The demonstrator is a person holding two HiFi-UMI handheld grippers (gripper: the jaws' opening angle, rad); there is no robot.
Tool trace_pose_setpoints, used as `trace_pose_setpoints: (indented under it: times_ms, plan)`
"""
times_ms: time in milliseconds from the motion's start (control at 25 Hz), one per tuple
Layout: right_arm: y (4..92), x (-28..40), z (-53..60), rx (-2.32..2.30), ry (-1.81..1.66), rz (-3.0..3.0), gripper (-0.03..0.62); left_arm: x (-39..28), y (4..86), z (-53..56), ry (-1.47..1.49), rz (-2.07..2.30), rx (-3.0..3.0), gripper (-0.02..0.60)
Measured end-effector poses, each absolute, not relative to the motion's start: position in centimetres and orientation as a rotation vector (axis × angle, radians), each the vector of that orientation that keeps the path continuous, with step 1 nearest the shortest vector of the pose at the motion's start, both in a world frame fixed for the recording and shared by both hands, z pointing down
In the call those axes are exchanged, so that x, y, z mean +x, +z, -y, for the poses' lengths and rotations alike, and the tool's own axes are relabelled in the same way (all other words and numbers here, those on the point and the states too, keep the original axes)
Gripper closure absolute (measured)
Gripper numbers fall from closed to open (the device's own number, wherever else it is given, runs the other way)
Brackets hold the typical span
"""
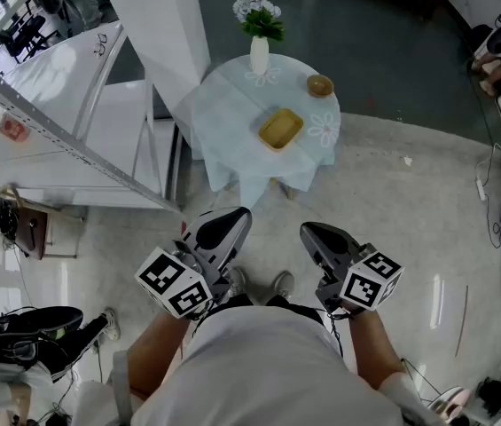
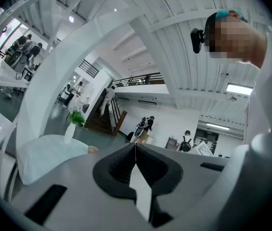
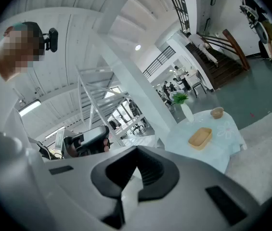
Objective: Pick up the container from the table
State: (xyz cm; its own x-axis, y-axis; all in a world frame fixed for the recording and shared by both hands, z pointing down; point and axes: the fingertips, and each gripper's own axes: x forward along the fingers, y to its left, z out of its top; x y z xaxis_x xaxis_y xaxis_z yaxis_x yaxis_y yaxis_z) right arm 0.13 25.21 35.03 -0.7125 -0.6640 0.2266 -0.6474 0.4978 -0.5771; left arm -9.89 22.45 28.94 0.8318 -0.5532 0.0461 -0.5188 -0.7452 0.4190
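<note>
Left tool (image 2: pixel 136 147), right tool (image 3: pixel 136 154) closed, container (image 1: pixel 281 129) perhaps wicker

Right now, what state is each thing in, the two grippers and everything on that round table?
table: covered with a pale cloth.
yellow container: upright on the table, empty, untouched.
brown bowl: upright on the table, contents unclear.
vase: upright, holding flowers.
left gripper: shut, empty, away from the table.
right gripper: shut, empty, away from the table.
</note>
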Motion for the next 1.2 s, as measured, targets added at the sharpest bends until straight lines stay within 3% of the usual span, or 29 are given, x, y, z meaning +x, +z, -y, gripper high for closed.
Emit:
trace_pose_setpoints:
  times_ms: [1200]
  plan:
    - [37.8,4.0,-21.9,-1.201,-1.154,-2.638,0.571,-6.6,30.6,-19.5,-0.074,0.831,2.56,0.56]
